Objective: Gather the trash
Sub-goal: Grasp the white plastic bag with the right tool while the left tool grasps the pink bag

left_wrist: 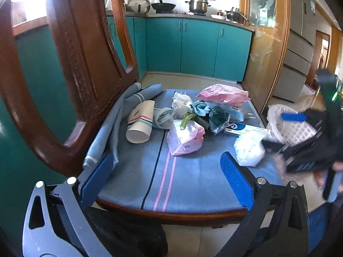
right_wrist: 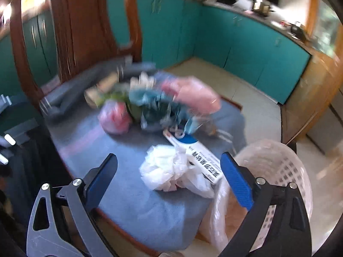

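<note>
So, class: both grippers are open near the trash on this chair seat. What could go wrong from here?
1. The white crumpled bag lies partly over the toothpaste box, so the right gripper might catch both or drag the box off the seat edge.
2. The paper cup lies on its side and could roll when nudged.
3. The lined basket stands beside the chair, below seat level; light bags may miss it.

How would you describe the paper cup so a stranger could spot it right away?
Start at the wooden chair with the blue seat cloth. Near the backrest, left of the trash pile, the paper cup lies on its side, open mouth toward the camera. It alone is rigid: the rest is mostly crumpled bags.
</note>
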Demonstrator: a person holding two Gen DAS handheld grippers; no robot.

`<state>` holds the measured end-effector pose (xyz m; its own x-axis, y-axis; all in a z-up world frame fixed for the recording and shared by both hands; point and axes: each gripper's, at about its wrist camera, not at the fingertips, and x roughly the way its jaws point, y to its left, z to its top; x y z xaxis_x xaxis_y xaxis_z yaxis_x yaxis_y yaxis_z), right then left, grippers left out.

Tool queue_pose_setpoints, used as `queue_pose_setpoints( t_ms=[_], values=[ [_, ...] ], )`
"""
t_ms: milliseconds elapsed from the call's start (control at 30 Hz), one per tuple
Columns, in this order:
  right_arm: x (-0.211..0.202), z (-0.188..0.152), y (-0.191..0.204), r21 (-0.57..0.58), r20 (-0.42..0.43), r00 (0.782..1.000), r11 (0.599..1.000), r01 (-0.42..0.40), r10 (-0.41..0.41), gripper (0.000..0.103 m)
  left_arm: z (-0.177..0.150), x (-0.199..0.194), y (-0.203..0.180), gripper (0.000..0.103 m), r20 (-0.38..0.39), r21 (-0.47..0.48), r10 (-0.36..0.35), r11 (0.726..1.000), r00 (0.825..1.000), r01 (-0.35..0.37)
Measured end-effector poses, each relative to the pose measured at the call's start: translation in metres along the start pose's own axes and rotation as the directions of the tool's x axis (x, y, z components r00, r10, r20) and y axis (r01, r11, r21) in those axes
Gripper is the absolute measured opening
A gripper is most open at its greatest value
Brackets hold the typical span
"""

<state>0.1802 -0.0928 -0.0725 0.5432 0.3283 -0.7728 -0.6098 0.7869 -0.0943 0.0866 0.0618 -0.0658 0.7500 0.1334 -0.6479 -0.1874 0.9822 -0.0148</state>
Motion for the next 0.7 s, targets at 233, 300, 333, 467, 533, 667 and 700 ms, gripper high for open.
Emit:
queue_pose_setpoints(
  t_ms=[233,300,333,467,533,667,700],
  values=[
    [0.060,-0.026,0.003,-0.022,-0.099,0.993,0.998,-0.063,0.060,0.068,0.016,0.067,-0.010,0.100,-0.130,-0.063,-0.035,0.998,0.991,0.027],
    [0.064,-0.024,0.001,-0.002,-0.092,0.990,0.995,-0.103,0.103,0.053,0.019,0.086,-0.011,0.100,-0.159,-0.094,-0.044,0.995,0.986,0.030],
    [0.064,-0.024,-0.002,0.014,-0.092,0.988,0.993,-0.121,0.122,0.044,0.019,0.092,-0.012,0.100,-0.170,-0.098,-0.045,0.995,0.984,0.029],
    [0.047,-0.023,-0.019,0.054,-0.073,0.987,0.989,-0.139,0.142,0.040,0.022,0.114,-0.021,0.100,-0.193,-0.068,-0.031,0.998,0.981,0.018],
    [0.037,-0.024,-0.026,0.072,-0.047,0.989,0.988,-0.136,0.140,0.040,0.023,0.127,-0.027,0.100,-0.201,-0.045,-0.010,0.999,0.980,0.001],
    [0.021,-0.025,-0.042,0.129,0.001,0.988,0.979,-0.155,0.157,0.040,0.022,0.152,-0.031,0.100,-0.216,-0.030,0.021,0.999,0.976,-0.028],
    [0.024,-0.024,-0.044,0.134,0.003,0.988,0.979,-0.156,0.157,0.040,0.022,0.154,-0.031,0.099,-0.209,-0.043,0.014,0.999,0.978,-0.023]
  ],
)
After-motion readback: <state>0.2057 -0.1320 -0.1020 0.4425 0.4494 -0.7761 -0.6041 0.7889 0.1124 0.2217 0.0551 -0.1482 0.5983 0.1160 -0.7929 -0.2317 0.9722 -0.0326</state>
